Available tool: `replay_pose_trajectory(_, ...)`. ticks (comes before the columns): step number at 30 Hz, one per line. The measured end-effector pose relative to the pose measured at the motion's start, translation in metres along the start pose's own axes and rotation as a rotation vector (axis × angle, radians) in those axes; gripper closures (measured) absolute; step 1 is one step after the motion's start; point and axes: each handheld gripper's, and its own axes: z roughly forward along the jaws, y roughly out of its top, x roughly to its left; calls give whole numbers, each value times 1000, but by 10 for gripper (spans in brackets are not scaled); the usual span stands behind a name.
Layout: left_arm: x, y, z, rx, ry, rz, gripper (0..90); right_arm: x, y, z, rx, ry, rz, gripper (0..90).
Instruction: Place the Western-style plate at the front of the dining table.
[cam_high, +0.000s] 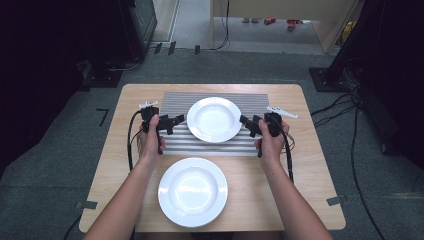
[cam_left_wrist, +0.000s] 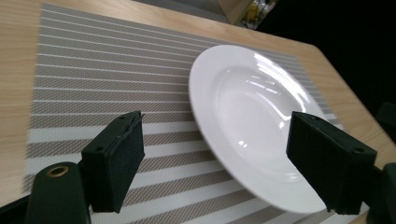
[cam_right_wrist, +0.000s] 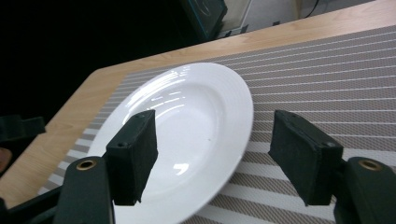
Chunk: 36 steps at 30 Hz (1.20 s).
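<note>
- I see two white plates. The far plate (cam_high: 214, 119) sits on the striped mat (cam_high: 175, 142) in the middle of the high view. The near plate (cam_high: 192, 191) sits on the bare wood surface (cam_high: 305, 165) at the bottom middle.
- I count one mat and two hand-held grippers.
- My left hand-held gripper (cam_high: 176, 120) is just left of the far plate. Its jaws are wide apart and hold nothing.
- My right hand-held gripper (cam_high: 245, 121) is just right of the same plate. Its jaws are wide apart too, with nothing in them.
- In the left gripper view the far plate's (cam_left_wrist: 252, 116) rim sits between the jaws.
- I think I am at the reaching step, about to grab the far plate from both sides.
- Next, I think each hand-held gripper needs to slide onto the rim and pinch it gently.
</note>
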Motion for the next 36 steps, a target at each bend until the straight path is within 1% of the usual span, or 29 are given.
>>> replay_pose_trajectory(2, 0, -4, -6, 2, 10, 26, 194, 0, -2, -5, -2, -7, -18, 305)
replay_pose_trajectory(5, -1, -10, -15, -8, 35, 50, 192, 1, -5, -12, -2, -8, -39, 296)
replay_pose_trajectory(8, -1, -15, -26, -28, 42, 53, 189, 3, -10, -21, -4, -10, -68, 285)
replay_pose_trajectory(10, -1, -19, -33, -31, 55, 65, 184, 4, -13, -26, -2, -10, -83, 283)
replay_pose_trajectory(11, 0, -20, -36, -29, 50, 67, 184, 3, -14, -29, -5, -13, -97, 282)
replay_pose_trajectory(13, 2, -23, -43, -31, 61, 70, 184, 2, -18, -34, -5, -17, -108, 282)
replay_pose_trajectory(18, 9, -36, -60, -36, 72, 75, 182, -2, -26, -47, 0, -21, -114, 281)
replay_pose_trajectory(21, 14, -45, -68, -34, 91, 90, 176, -5, -30, -55, 1, -22, -121, 280)
replay_pose_trajectory(22, 15, -48, -70, -38, 94, 85, 177, -6, -31, -58, 3, -22, -120, 280)
replay_pose_trajectory(23, 17, -50, -74, -42, 85, 81, 177, -7, -33, -61, 4, -23, -122, 280)
replay_pose_trajectory(24, 18, -52, -76, -39, 83, 82, 176, -8, -34, -64, 5, -23, -125, 279)
replay_pose_trajectory(25, 18, -54, -78, -43, 89, 86, 177, -9, -35, -66, 5, -23, -127, 279)
replay_pose_trajectory(27, 19, -57, -84, -51, 83, 88, 177, -10, -36, -73, 2, -24, -127, 277)
replay_pose_trajectory(30, 19, -63, -91, -64, 93, 97, 177, -14, -40, -83, -4, -25, -128, 274)
replay_pose_trajectory(33, 20, -69, -96, -60, 99, 110, 177, -19, -43, -92, -5, -27, -125, 271)
replay_pose_trajectory(36, 22, -75, -101, -61, 103, 107, 177, -25, -48, -103, -12, -31, -123, 270)
